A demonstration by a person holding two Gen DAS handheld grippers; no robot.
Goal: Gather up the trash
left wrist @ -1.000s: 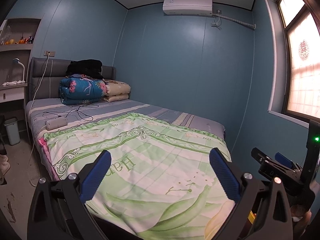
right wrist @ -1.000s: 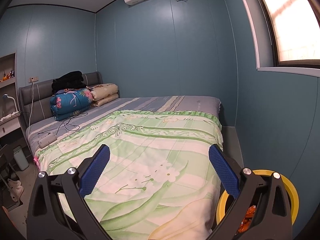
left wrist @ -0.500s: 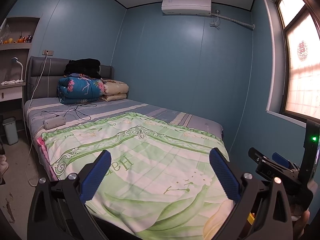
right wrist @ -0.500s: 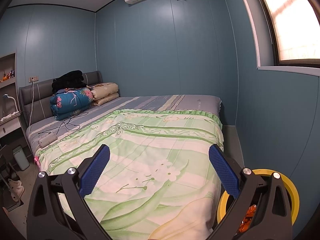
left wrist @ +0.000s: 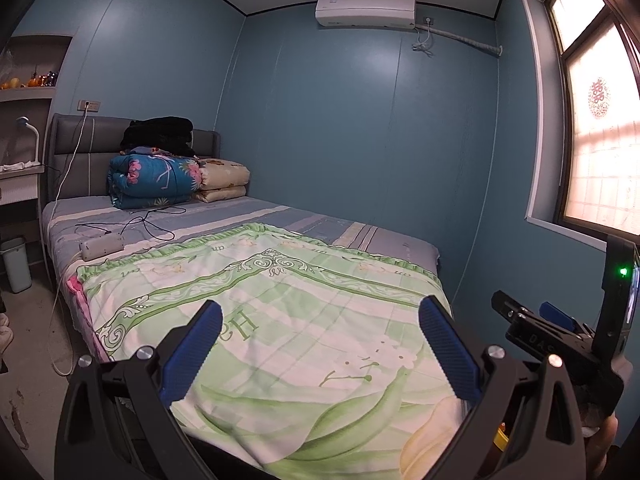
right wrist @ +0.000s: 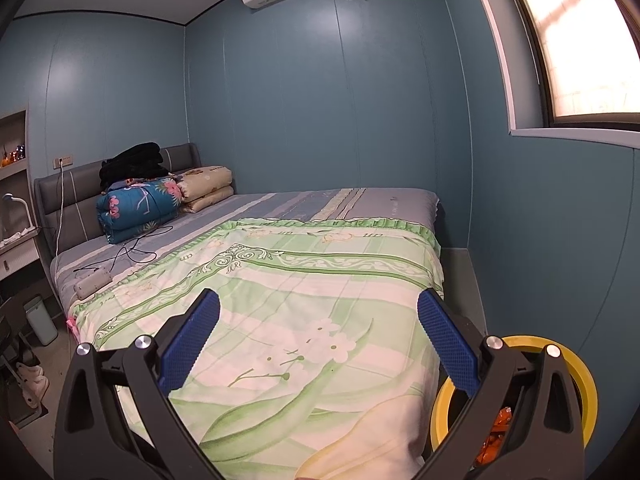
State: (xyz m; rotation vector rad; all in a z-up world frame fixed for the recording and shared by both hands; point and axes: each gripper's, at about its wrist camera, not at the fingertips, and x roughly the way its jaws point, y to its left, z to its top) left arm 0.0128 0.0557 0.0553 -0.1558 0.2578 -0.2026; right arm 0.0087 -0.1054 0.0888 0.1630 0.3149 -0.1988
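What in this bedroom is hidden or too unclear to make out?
- Yellow-rimmed bin, right wrist view: the right gripper hides most of it; the orange contents are unidentifiable.
- Shelf items, left wrist view: too small.
- Floor beside the bed: mostly cut off.

Both wrist views from the foot of the bed (left wrist: 280, 320) — facing the headboard (right wrist: 76, 196) — shared green quilt (right wrist: 304, 304).

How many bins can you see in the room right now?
2: a yellow-rimmed bin at the foot of the bed on the window side, orange wrappers inside, and a pale lidded bin on the floor beside the headboard. Others may be hidden behind the bed.
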